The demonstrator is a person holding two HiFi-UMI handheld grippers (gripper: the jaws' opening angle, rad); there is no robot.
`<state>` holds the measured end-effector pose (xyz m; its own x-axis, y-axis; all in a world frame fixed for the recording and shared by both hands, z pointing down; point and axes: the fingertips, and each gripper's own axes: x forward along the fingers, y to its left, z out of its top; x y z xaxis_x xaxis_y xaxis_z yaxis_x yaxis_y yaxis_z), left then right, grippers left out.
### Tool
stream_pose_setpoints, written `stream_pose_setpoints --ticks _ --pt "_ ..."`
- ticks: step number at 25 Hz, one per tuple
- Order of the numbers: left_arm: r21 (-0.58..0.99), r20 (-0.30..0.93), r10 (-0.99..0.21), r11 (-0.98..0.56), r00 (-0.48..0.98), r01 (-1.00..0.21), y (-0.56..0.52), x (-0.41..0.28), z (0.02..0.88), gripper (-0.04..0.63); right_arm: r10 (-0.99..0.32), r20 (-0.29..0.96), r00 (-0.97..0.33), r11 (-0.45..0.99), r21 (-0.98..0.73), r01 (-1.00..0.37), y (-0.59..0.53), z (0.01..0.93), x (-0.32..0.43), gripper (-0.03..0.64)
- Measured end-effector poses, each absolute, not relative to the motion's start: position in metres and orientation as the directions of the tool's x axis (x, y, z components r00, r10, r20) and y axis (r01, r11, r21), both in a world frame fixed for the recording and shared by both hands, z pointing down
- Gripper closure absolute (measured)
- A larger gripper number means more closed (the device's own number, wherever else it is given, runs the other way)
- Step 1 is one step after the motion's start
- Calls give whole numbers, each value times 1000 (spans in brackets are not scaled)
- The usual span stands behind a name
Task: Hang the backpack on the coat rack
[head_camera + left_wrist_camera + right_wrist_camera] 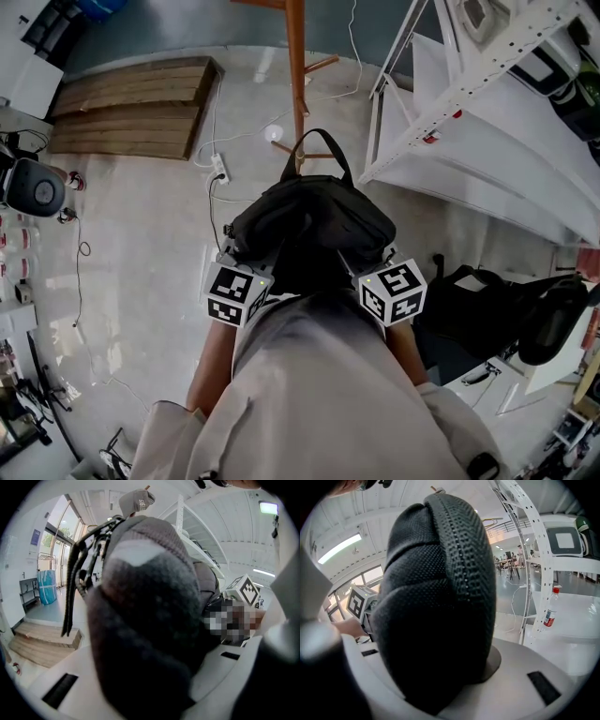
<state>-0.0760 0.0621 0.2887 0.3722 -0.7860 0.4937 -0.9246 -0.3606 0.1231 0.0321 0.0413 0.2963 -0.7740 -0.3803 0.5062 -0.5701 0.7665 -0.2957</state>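
My left claw (236,277): pinching the left side of the black backpack (314,223).
My right claw (386,279): pinching its right side.
Backpack: held up between both claws, near me.
Coat rack (296,75): farther off, not touching.

Pale grey concrete floor (141,244) is reflecting light | brown wooden plank platform (131,108) is lying left | white perforated metal shelving (497,52) is standing right | tall glass windows (54,543) are glowing
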Motion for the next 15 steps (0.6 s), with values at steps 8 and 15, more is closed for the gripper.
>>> stream_pose_setpoints --ticks 8,15 --pt "100 483 -811 -324 331 -941 28 -66 285 494 -356 489 -797 796 -288 -533 2 294 41 472" --pt "64 475 -832 -291 286 -954 15 -61 284 495 -335 487 -807 814 -281 -508 -14 293 45 472"
